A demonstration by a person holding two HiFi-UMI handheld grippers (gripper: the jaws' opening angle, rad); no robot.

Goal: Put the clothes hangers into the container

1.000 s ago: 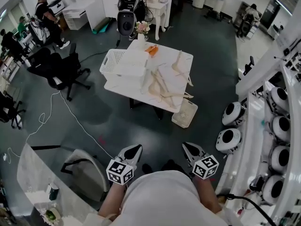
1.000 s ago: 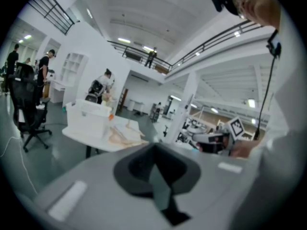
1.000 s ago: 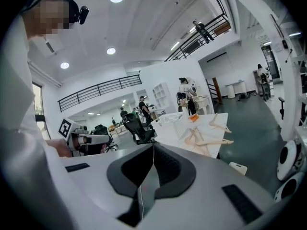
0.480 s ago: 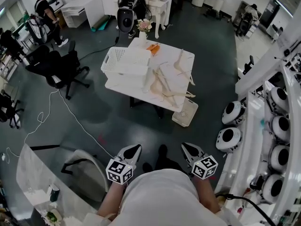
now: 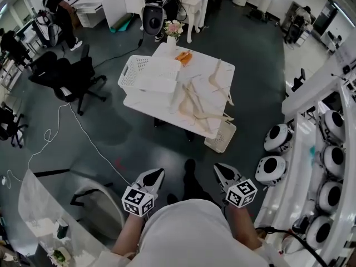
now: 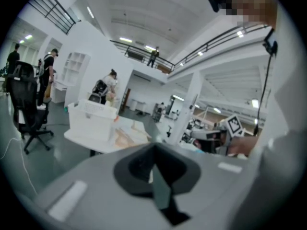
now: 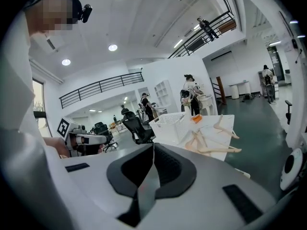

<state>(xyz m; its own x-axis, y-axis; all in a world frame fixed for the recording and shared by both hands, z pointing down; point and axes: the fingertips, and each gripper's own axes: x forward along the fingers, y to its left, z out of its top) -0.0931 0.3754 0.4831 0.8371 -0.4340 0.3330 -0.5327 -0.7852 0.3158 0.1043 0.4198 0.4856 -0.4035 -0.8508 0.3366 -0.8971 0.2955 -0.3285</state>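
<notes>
Hangers (image 5: 196, 102) lie scattered across the right half of a white table (image 5: 146, 100), just beside the container (image 5: 129, 74) (a slotted white basket on the table's left side). Both tongs, the left gripper (image 5: 157, 175) and the right gripper (image 5: 221, 170), are held low in front of the person, well apart from the table, and each has its jaws pressed together and empty.

Dk grey floor (image 5: 117, 135), blk office chairs (image 5: 71, 78)
</notes>
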